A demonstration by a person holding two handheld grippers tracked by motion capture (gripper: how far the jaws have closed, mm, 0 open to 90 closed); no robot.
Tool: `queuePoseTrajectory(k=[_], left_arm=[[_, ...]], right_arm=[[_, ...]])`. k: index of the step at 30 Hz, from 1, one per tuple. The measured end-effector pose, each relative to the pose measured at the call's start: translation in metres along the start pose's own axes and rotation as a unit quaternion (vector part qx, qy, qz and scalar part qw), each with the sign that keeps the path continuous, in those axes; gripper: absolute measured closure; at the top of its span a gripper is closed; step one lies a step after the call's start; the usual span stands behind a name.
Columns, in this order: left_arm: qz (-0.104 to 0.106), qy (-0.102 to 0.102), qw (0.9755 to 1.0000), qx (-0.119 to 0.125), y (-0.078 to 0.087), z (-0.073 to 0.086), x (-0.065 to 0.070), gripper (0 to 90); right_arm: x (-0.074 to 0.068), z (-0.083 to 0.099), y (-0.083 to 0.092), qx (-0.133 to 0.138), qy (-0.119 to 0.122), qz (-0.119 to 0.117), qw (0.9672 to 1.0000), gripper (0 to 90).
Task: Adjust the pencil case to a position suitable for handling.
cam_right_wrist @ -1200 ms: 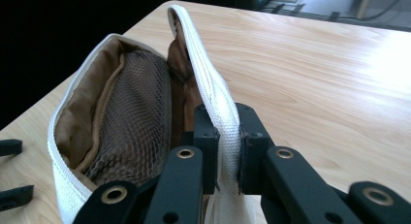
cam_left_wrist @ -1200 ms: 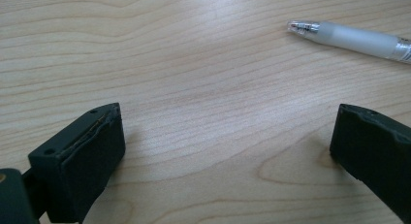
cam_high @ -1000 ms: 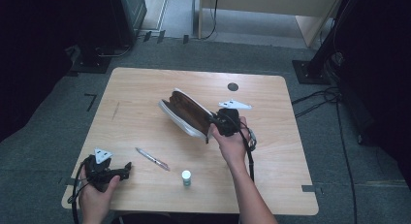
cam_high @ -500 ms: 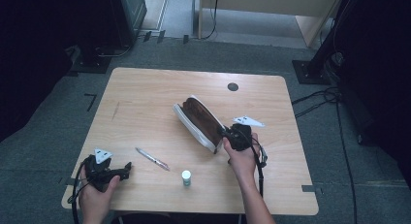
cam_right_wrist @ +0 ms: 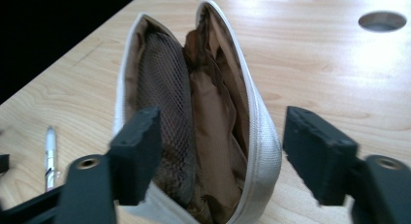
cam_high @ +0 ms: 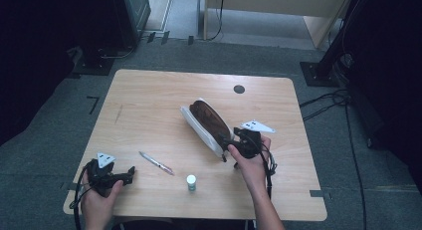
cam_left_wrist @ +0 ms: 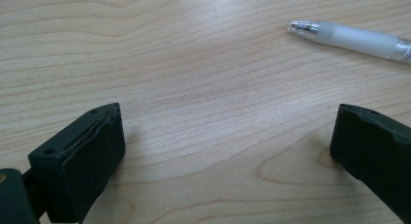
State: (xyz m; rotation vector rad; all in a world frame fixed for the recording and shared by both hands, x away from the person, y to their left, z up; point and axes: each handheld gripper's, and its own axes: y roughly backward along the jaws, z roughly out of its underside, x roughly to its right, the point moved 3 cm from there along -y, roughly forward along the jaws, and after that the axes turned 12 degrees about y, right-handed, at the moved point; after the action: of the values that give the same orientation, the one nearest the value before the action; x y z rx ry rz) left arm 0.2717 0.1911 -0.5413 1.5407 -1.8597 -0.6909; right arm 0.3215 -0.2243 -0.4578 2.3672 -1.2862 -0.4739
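A white zip pouch (cam_high: 206, 123) with brown lining lies unzipped on the wooden table (cam_high: 149, 100), its mouth gaping toward my right gripper (cam_high: 226, 148). In the right gripper view the pouch (cam_right_wrist: 213, 88) has its near end between the jaws of my right gripper (cam_right_wrist: 220, 124). Those jaws have just been opening, and the right pad stands clear of the fabric. My left gripper (cam_high: 127, 173) rests low at the table's near left, open and holding nothing (cam_left_wrist: 225, 132). A clear pen (cam_high: 156, 163) lies just beyond it (cam_left_wrist: 354, 40).
A small white bottle (cam_high: 191, 182) with a green base stands near the front edge, between my two hands. A round cable hole (cam_high: 239, 89) sits at the table's far side. Dark stands and cables surround the table on the floor.
My right gripper carried the pouch to the right and nearer, set it down on the table, and its jaws opened off it. The left gripper stayed put.
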Motion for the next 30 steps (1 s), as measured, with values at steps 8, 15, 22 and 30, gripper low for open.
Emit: queuePoseTrajectory(k=[8,15,22,30], left_arm=[[0.0,0.0,1.0,0.0,0.0,0.0,0.0,0.0],[0.0,0.0,1.0,0.0,0.0,0.0,0.0,0.0],[0.0,0.0,1.0,0.0,0.0,0.0,0.0,0.0],[0.0,0.0,1.0,0.0,0.0,0.0,0.0,0.0]], right_arm=[[-0.006,-0.003,0.027,0.02,0.012,0.0,0.9997,18.3],[-0.014,0.004,0.043,0.019,0.02,-0.011,0.9996,18.2],[-0.014,0.019,0.048,0.009,0.017,-0.01,0.9998,18.3],[-0.006,0.039,0.059,0.008,0.009,0.012,0.9999,19.0]])
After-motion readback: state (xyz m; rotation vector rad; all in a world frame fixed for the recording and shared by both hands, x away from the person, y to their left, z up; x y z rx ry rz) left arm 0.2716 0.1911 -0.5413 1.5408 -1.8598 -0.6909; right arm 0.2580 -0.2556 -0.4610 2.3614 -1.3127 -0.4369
